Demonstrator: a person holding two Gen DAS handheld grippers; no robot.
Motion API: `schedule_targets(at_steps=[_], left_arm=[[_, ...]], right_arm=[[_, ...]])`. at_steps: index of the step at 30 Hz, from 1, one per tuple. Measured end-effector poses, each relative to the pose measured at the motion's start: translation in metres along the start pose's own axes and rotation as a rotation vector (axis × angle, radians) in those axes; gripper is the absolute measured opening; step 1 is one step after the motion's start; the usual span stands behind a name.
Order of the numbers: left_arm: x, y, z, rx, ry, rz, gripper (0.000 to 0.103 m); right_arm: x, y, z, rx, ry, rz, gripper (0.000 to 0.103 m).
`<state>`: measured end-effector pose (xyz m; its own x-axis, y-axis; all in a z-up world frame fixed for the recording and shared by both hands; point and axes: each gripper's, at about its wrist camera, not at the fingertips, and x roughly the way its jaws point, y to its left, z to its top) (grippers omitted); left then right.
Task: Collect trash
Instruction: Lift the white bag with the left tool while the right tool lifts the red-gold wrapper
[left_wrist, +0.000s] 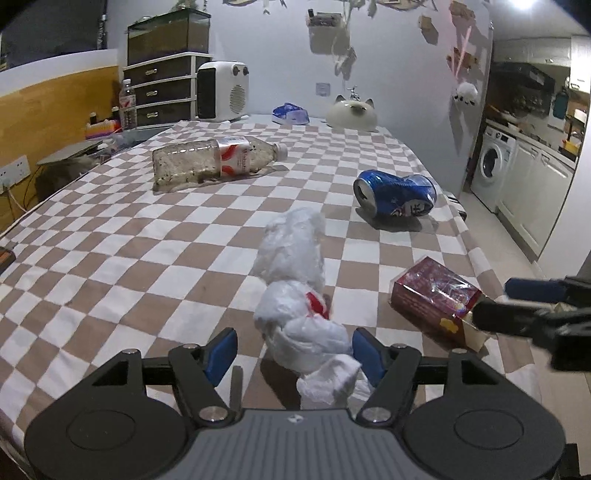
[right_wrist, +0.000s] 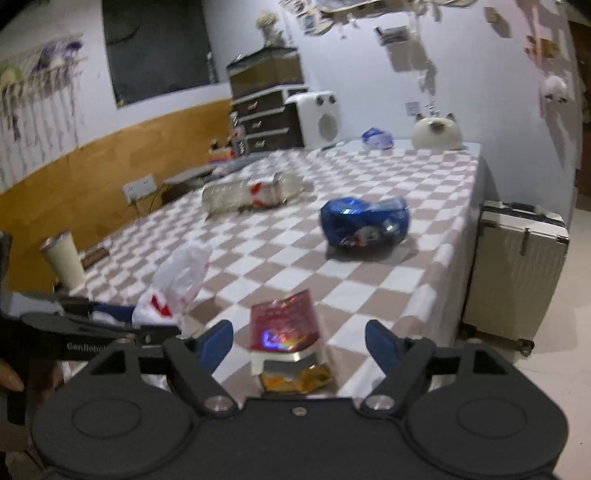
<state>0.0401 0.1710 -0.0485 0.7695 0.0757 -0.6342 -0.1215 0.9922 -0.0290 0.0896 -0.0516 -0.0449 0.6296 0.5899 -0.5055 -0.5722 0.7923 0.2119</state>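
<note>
A crumpled white plastic bag (left_wrist: 295, 273) (right_wrist: 177, 280) with a red mark lies on the checked tablecloth (left_wrist: 129, 236). Its near end sits between the fingers of my left gripper (left_wrist: 293, 349), which is open; the left pad stands clear of the bag. A red shiny packet box (right_wrist: 282, 321) (left_wrist: 432, 295) lies near the table's right edge, between the wide-open fingers of my right gripper (right_wrist: 299, 339) and untouched by them. Farther back lie a crushed blue can (left_wrist: 395, 195) (right_wrist: 364, 221) and a clear plastic bottle (left_wrist: 207, 162) (right_wrist: 251, 192) on its side.
A white heater (left_wrist: 221, 90), drawers (left_wrist: 162, 88), a blue tissue pack (left_wrist: 290, 113) and a cat-shaped lamp (left_wrist: 352, 114) line the far end. A white cup (right_wrist: 64, 262) stands at the left edge. A suitcase (right_wrist: 513, 273) stands on the floor beside the table's right edge.
</note>
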Motion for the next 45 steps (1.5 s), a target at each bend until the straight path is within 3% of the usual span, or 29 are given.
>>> schedule_targets(at_steps=[9,19,22,29,45], left_arm=[[-0.003,-0.002,-0.011,-0.066,-0.045,-0.012,0.051],[-0.002,-0.004,-0.011,-0.064,-0.057,-0.012,0.046],[-0.003,-0.003,-0.011,-0.068,-0.065,-0.007,0.045],[-0.009,-0.007,-0.008,-0.056,-0.086,0.001,0.044],[-0.024,-0.039,0.008,-0.01,-0.162,-0.013,0.044]], right_arm=[[0.023,0.011,-0.01,-0.029,0.042,-0.027,0.079],[0.032,0.012,-0.015,-0.042,0.066,-0.052,0.071],[0.036,0.01,-0.013,-0.029,0.072,-0.06,0.058],[0.032,0.008,-0.012,-0.02,0.053,-0.051,0.049],[-0.008,-0.005,-0.005,-0.008,-0.038,-0.085,0.047]])
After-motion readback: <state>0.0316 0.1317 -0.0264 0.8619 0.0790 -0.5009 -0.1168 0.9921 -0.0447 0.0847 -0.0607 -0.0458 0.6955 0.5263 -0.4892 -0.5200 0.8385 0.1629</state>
